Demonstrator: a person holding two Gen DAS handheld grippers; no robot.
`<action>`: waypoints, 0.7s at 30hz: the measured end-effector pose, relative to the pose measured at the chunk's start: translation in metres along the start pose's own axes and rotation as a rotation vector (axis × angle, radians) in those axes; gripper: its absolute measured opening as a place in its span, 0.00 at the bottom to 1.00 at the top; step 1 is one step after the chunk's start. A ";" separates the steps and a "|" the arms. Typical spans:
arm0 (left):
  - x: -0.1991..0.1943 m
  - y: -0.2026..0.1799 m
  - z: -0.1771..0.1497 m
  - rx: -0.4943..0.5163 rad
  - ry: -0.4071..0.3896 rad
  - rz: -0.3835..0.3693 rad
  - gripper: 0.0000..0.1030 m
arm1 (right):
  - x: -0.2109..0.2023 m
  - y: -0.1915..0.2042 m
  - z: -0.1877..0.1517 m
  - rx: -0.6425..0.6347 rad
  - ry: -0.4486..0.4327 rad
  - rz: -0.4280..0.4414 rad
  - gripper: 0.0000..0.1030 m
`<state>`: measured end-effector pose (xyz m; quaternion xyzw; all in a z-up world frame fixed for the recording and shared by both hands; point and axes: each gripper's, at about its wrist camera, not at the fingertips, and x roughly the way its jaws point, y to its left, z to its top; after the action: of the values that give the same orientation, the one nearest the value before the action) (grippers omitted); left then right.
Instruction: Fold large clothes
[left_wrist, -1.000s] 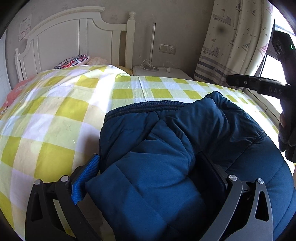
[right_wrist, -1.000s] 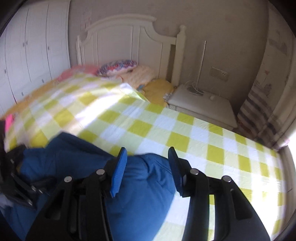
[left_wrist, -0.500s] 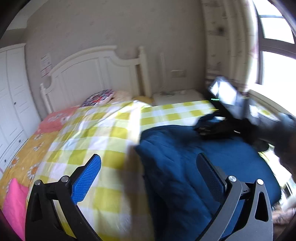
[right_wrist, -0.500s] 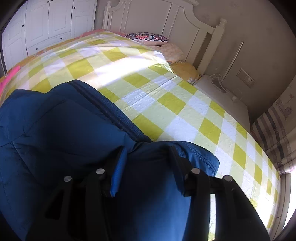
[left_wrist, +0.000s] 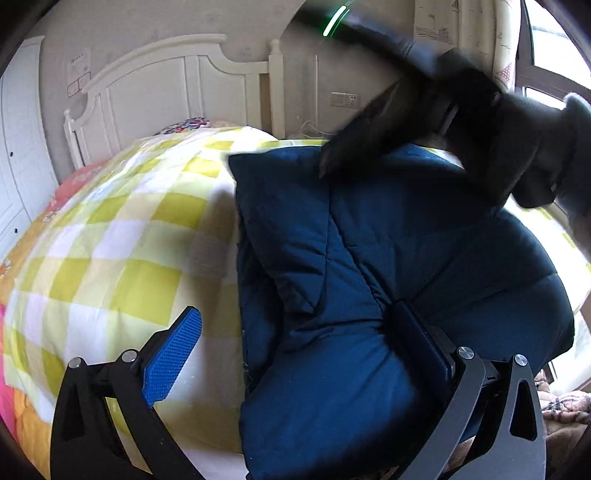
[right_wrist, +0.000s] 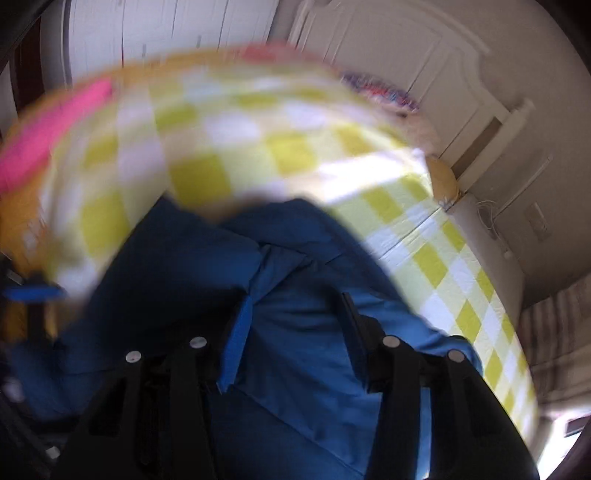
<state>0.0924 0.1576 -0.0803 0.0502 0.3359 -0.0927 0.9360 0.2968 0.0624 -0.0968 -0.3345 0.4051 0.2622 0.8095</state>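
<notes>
A dark blue padded jacket (left_wrist: 388, 277) lies folded on the yellow-and-white checked bed cover (left_wrist: 122, 236). My left gripper (left_wrist: 299, 347) is open, its right finger pressing into the jacket's near part and its blue left pad (left_wrist: 173, 354) over the bed cover. The right gripper passes blurred across the top right of the left wrist view (left_wrist: 424, 122), above the jacket's far edge. In the blurred right wrist view my right gripper (right_wrist: 291, 332) has its fingers apart with jacket fabric (right_wrist: 295, 369) between them; whether it grips is unclear.
A white headboard (left_wrist: 166, 85) and pillows (left_wrist: 184, 123) stand at the far end. White wardrobe doors (right_wrist: 159, 33) are on the left. A nightstand (right_wrist: 491, 236) and curtain (left_wrist: 476, 29) are on the right, by the window.
The left gripper has let go of the jacket and now stands open at its near left edge. The right gripper has swung over the jacket toward the left; the jacket now lies more compact.
</notes>
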 end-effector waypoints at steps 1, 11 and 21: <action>0.000 0.002 -0.001 -0.001 0.004 0.004 0.96 | 0.009 0.005 0.004 -0.007 0.020 -0.015 0.45; -0.003 0.000 -0.005 -0.026 0.010 -0.034 0.96 | -0.048 0.023 0.022 -0.035 -0.096 0.083 0.45; 0.000 0.007 -0.005 -0.046 0.022 -0.048 0.96 | 0.003 0.047 0.021 -0.084 -0.021 0.032 0.53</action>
<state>0.0908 0.1655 -0.0843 0.0217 0.3494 -0.1067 0.9306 0.2757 0.1087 -0.1055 -0.3592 0.3905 0.2953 0.7945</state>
